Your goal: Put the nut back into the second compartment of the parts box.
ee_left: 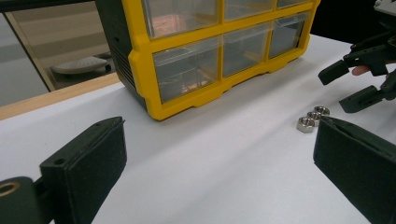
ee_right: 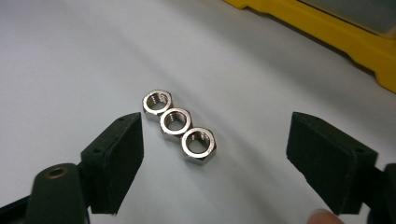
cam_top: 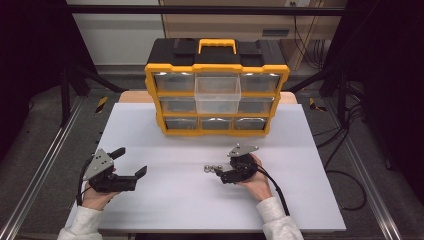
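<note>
Nearest the person, two white-sleeved forearms are coming in from the table's near edge, each hand wrapped around a gripper. The left gripper (cam_top: 134,161) is resting low over the white table (cam_top: 165,210), pointing toward the middle, its jaws standing wide with nothing between them. The right gripper (cam_top: 218,173) is angling down and leftward at the nuts (cam_top: 211,168) — its jaws are gaping too, and no pad is touching metal. In the right gripper view the three steel hex nuts (ee_right: 180,126) are lying flat in a touching diagonal row on the table, between the two jaws. Farther back, one yellow-and-black organizer (cam_top: 217,92) is standing upright — nine clear drawers, the top middle one pulled out. No readable writing is showing.
</note>
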Motion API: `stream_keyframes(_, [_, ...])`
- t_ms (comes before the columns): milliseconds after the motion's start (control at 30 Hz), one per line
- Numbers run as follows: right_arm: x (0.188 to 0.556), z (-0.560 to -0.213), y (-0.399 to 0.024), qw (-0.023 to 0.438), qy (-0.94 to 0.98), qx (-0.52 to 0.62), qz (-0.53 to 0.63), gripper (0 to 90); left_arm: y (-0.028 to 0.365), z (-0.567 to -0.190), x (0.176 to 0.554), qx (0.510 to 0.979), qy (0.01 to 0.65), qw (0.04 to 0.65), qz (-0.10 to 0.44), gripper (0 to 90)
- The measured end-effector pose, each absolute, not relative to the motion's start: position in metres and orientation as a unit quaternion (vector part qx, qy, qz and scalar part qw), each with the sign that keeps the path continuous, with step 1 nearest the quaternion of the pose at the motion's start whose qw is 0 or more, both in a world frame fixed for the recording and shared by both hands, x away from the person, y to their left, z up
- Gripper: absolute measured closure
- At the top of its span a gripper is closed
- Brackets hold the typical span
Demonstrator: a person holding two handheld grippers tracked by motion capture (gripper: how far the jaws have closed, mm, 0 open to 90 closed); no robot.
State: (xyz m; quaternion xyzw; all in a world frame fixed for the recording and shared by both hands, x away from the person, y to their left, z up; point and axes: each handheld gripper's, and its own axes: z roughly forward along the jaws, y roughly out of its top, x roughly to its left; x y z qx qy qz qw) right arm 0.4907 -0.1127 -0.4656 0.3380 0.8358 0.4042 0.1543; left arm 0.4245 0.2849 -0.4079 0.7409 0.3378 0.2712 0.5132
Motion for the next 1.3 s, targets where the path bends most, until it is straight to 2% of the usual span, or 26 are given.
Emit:
stream_keyframes(200, [0.494, -0.472, -0.109, 0.146, 0.840, 0.344, 0.394, 28.6, 0.285, -0.408, 0.425, 0.741, 0.338, 0.513, 0.271, 2.0])
stream_keyframes(667, [0.495, -0.477, -0.102, 0.140, 0.851, 0.342, 0.374, 55.6, 0.285, -0.408, 0.425, 0.742, 0.338, 0.512, 0.271, 2.1])
stream_keyframes(1067, [0.495, -0.479, -0.104, 0.115, 0.855, 0.340, 0.374, 67.5, 0.285, -0.408, 0.425, 0.742, 0.338, 0.512, 0.271, 2.0])
stream_keyframes(1300, [0.497, -0.479, -0.105, 0.111, 0.854, 0.340, 0.378, 70.0, 0.285, -0.408, 0.425, 0.742, 0.339, 0.512, 0.271, 2.1])
